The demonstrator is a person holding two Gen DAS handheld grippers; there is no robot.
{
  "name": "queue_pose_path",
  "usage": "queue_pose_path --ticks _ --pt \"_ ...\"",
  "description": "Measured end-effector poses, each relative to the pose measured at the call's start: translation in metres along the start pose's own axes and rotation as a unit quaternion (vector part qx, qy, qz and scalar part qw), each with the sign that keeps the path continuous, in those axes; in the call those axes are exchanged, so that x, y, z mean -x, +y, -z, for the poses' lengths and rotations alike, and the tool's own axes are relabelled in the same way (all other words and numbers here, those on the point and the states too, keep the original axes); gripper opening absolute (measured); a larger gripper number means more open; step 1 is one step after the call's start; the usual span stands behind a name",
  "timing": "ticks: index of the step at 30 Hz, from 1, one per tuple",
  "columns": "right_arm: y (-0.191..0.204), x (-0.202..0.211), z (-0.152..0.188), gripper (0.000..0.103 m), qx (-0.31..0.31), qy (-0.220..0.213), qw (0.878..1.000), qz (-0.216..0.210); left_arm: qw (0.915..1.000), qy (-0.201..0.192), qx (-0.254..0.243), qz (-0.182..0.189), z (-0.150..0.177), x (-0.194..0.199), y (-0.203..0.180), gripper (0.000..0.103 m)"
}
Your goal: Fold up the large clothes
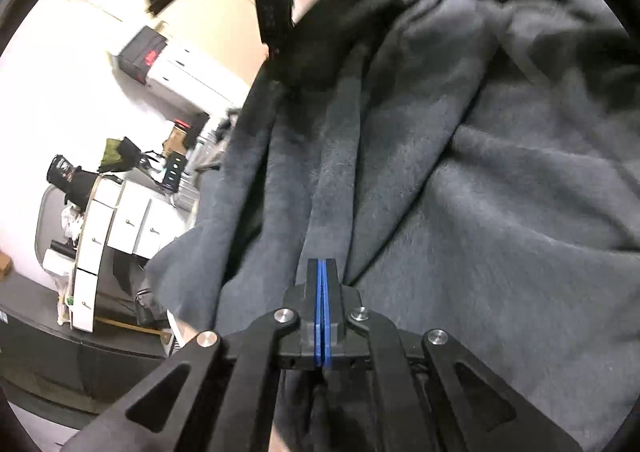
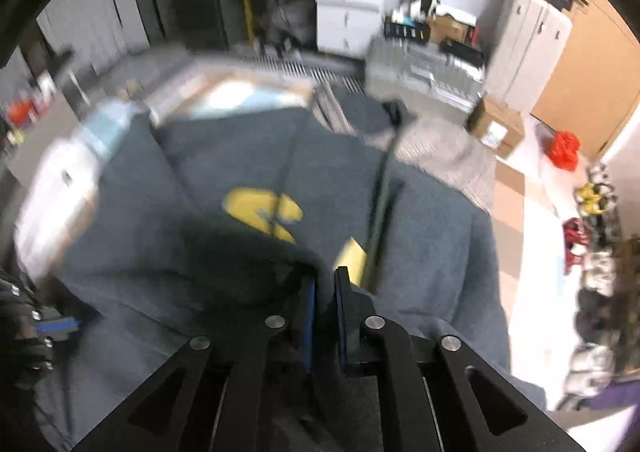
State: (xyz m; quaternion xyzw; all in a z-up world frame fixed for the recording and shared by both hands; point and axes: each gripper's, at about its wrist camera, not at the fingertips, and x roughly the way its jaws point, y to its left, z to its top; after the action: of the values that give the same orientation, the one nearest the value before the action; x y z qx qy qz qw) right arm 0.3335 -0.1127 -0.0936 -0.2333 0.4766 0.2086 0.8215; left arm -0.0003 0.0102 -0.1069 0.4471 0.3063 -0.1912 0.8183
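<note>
The grey hoodie (image 2: 420, 236) is spread yellow-print-up on the bed, so I'd lift both pinched bits together and evenly: left tongs (image 1: 322, 266) clamped tight on a fleece fold, right tongs (image 2: 325, 280) nearly closed on dark fabric.

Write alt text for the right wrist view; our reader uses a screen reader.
The right gripper is closed on a dark fold of a grey sweatshirt with a yellow print, spread over a bed. Behind it, blurred, stand white drawers and a white cupboard.
</note>
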Motion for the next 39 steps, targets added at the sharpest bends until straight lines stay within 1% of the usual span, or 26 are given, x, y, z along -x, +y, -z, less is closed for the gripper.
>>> queue_pose_path --ticks 1,3,4,5,6,7,10,12,14,16,17,18,19,20,21,22,24,27,29,31,32,33,36,37,38,39 --pt "0.002 0.001 0.005 0.010 0.009 0.001 1.000 0.006 0.9999 0.012 -0.005 -0.003 -0.002 -0.009 -0.002 0.000" --pt "0.006 0.012 0.022 0.021 0.037 -0.022 0.999 0.022 0.9990 0.042 0.006 0.015 0.006 -0.023 0.000 0.000" --pt "0.007 0.022 0.031 0.045 0.051 -0.037 0.997 0.041 0.9980 0.051 0.023 0.029 0.008 -0.029 0.004 0.000" --pt "0.006 0.032 0.041 0.083 0.066 -0.059 0.994 0.062 0.9972 0.052 0.036 0.041 0.009 -0.031 0.009 0.000" --pt "0.006 0.040 0.049 0.094 0.080 -0.077 0.990 0.081 0.9969 0.050 0.041 0.046 0.008 -0.030 0.012 0.000" --pt "0.004 0.049 0.059 0.098 0.096 -0.092 0.986 0.101 0.9962 0.051 0.045 0.054 0.008 -0.029 0.014 0.000" --pt "0.000 0.078 0.085 0.098 0.106 -0.113 0.986 0.069 0.9959 0.052 0.042 0.061 0.012 -0.024 0.016 0.000" --pt "0.012 0.095 0.108 0.098 0.138 -0.134 0.980 0.046 0.9963 0.052 0.034 0.060 0.012 -0.026 0.016 0.000" --pt "0.027 0.092 0.129 0.098 0.184 -0.135 0.970 0.079 0.9964 0.053 0.032 0.059 0.009 -0.027 0.015 0.000" --pt "0.033 0.072 0.139 0.097 0.204 -0.111 0.967 0.102 0.9968 0.055 0.022 0.053 0.009 -0.026 0.012 0.000" --pt "0.031 0.056 0.137 0.096 0.201 -0.094 0.965 0.142 0.9971 0.055 0.014 0.050 0.006 -0.040 0.011 0.000" --pt "0.026 0.048 0.133 0.096 0.189 -0.085 0.967 0.147 0.9977 0.054 -0.006 0.040 0.005 -0.044 0.008 0.000" --pt "0.017 0.041 0.126 0.090 0.165 -0.074 0.974 0.138 0.9978 0.052 -0.029 0.029 0.005 -0.048 0.004 0.000" --pt "0.003 0.036 0.116 0.064 0.128 -0.059 0.983 0.115 0.9973 0.047 -0.054 0.018 0.007 -0.047 -0.004 0.000" --pt "-0.014 0.032 0.106 0.045 0.082 -0.042 0.993 0.077 0.9962 0.042 -0.076 0.010 0.008 -0.045 -0.010 0.000" --pt "-0.030 0.032 0.097 0.023 0.039 -0.038 0.997 0.053 0.9949 0.036 -0.094 0.003 0.010 -0.044 -0.015 0.000" --pt "-0.050 0.038 0.083 0.017 -0.004 -0.043 0.999 0.018 0.9962 0.035 -0.079 0.012 0.011 -0.041 -0.015 0.000" --pt "-0.075 0.053 0.066 0.015 -0.085 -0.046 0.993 -0.073 0.9977 0.041 -0.025 0.049 0.011 -0.035 -0.006 0.000" --pt "-0.090 0.061 0.060 0.015 -0.138 -0.030 0.979 -0.144 0.9972 0.034 -0.018 0.064 0.013 -0.033 -0.002 0.000" --pt "-0.101 0.067 0.056 0.015 -0.184 -0.013 0.963 -0.197 0.9965 0.023 -0.021 0.077 0.018 -0.027 -0.002 0.000" --pt "-0.108 0.071 0.054 0.015 -0.212 -0.001 0.950 -0.228 0.9958 0.018 -0.023 0.087 0.021 -0.023 -0.003 0.000" --pt "-0.113 0.073 0.051 0.015 -0.226 0.006 0.943 -0.245 0.9944 0.016 -0.028 0.101 0.027 -0.016 -0.006 0.000" --pt "-0.110 0.087 0.045 0.015 -0.252 0.032 0.930 -0.265 0.9929 0.021 -0.027 0.114 0.042 -0.011 -0.007 0.000" --pt "-0.109 0.088 0.041 0.015 -0.257 0.051 0.925 -0.276 0.9934 0.017 -0.020 0.111 0.049 -0.006 -0.006 0.000" --pt "-0.104 0.089 0.040 0.015 -0.253 0.078 0.920 -0.288 0.9918 0.015 -0.005 0.127 0.055 -0.001 -0.003 0.000" --pt "-0.094 0.091 0.041 0.015 -0.235 0.108 0.916 -0.307 0.9915 0.000 0.007 0.130 0.058 0.009 -0.001 0.000"
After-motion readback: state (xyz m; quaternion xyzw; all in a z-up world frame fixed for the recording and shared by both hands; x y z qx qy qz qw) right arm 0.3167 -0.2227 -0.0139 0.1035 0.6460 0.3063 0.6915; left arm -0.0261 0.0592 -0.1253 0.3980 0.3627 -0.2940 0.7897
